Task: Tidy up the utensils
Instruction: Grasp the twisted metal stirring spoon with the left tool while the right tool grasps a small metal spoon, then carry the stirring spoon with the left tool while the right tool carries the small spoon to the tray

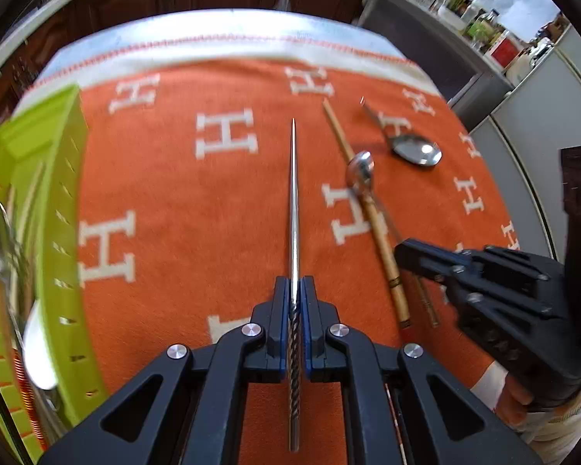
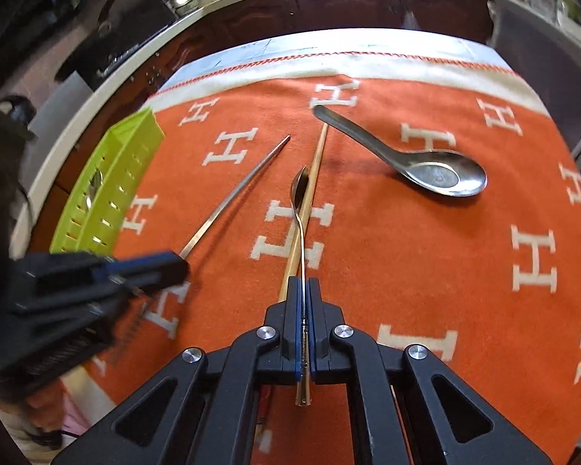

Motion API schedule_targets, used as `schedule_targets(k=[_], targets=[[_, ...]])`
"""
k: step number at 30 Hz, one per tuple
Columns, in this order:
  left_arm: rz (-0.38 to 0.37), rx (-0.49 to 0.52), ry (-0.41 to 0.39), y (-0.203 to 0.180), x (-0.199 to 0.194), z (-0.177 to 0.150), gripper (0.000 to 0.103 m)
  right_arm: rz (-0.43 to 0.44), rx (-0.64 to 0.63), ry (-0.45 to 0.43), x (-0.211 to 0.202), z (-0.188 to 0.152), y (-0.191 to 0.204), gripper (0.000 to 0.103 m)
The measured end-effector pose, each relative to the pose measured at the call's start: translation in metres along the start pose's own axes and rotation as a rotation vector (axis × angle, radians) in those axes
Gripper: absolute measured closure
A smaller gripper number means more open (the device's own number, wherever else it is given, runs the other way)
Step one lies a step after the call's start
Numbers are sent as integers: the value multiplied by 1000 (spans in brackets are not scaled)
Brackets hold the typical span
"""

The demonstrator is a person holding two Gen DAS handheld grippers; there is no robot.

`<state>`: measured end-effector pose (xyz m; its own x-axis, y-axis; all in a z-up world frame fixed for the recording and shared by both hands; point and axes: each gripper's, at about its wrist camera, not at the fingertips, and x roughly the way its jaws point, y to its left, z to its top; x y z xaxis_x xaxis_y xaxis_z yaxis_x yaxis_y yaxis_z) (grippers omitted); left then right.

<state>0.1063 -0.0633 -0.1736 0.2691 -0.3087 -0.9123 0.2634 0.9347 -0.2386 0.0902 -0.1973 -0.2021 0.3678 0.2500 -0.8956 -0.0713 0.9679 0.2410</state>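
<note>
Two pickups are in hand: the left gripper pinches a chopstick, the right gripper a spoon. Next, likely carrying both to the basket.

White capital "H" letters repeat in rows across the orange blanket covering the worktop, the only legible characters in either wrist view, while labels on the jars and bottles on the shelf beyond the blanket are too blurred to read.

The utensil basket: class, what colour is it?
Lime green basket, with slotted sides; the right wrist view shows it best.
</note>
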Motion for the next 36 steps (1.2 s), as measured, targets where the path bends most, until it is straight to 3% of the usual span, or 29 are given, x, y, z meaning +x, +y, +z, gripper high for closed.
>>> schedule_targets(k=[8,10,12,14,16,19,21,23,26,36], targets=[[35,4,32,-2,8,9,98,16,21,9,0,-10,-5,101],[49,17,37,-5,10,14,94,20,21,9,1,-11,-5,101],[59,34,34,-10,11,17,82,26,22,11,1,-11,-6,101],[71,57,24,-15,11,20,50,28,22,11,1,-12,-6,101],[128,99,10,-21,16,19,41,30,24,12,0,-12,-6,101],[190,168,-24,-31,19,15,42,33,26,11,0,-13,-6,101],[190,172,-51,-31,18,15,49,33,25,8,-1,-13,-7,101],[193,162,-81,-27,15,16,75,33,26,4,-1,-14,-6,101],[181,131,-123,-17,12,16,97,30,25,-1,-2,-15,-6,101],[110,28,-207,11,-12,10,100,57,49,-12,-10,-14,-3,101]])
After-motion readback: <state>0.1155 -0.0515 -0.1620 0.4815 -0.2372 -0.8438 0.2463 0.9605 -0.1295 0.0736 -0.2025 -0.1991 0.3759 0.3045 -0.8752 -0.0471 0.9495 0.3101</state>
